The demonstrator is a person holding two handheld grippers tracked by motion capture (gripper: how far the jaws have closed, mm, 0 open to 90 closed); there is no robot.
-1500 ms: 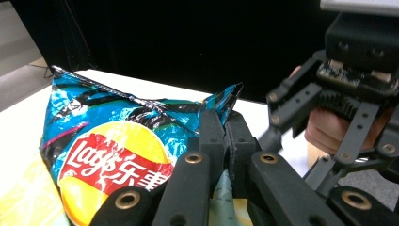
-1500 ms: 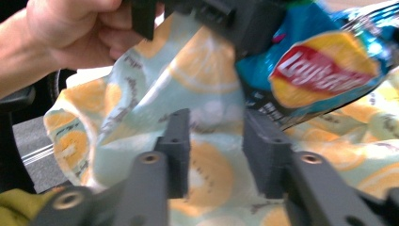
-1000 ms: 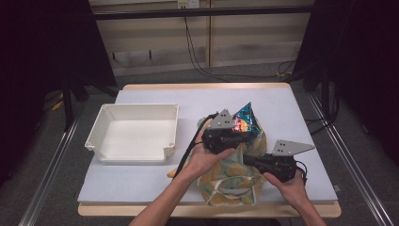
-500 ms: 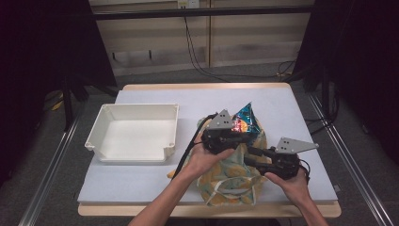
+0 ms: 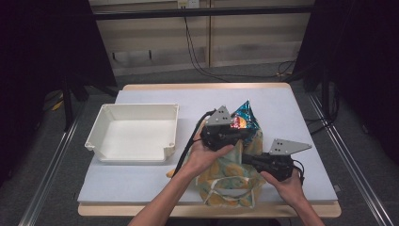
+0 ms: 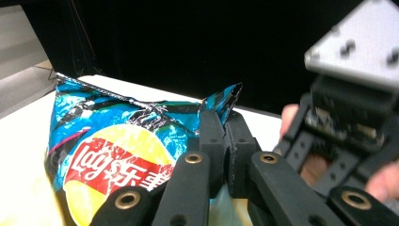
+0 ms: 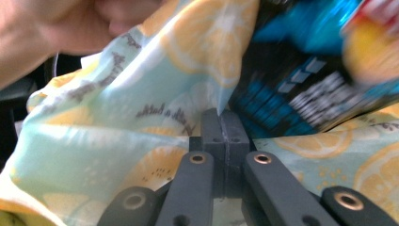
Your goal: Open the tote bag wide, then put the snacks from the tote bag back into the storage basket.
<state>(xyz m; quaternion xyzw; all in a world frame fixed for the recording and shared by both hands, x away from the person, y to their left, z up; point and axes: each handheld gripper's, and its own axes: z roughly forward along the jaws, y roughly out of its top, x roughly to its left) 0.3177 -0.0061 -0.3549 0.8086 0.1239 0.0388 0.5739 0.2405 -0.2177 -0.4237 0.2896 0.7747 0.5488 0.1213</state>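
A blue Lay's chip bag (image 5: 246, 118) stands tilted in the mouth of a lemon-print cloth bag (image 5: 229, 184) near the table's front edge. My left gripper (image 5: 243, 133) is shut on the chip bag's (image 6: 117, 141) crinkled top edge, its jaws (image 6: 227, 123) pressed together. My right gripper (image 5: 245, 158) reaches in from the right. Its jaws have just been closing, and it is now shut (image 7: 225, 118) on a fold of the cloth bag's rim (image 7: 141, 117). The chip bag (image 7: 301, 89) lies just beyond that fold.
A white rectangular tray (image 5: 99, 137) sits empty to the left on the pale table (image 5: 291, 113). A black cable (image 5: 184, 151) trails from the left gripper toward the front. Dark metal frames flank the table, with wall cables behind.
The right gripper shifted slightly right half a second ago and has come back left to the cloth bag's rim. The left gripper and the chip bag have stayed put.
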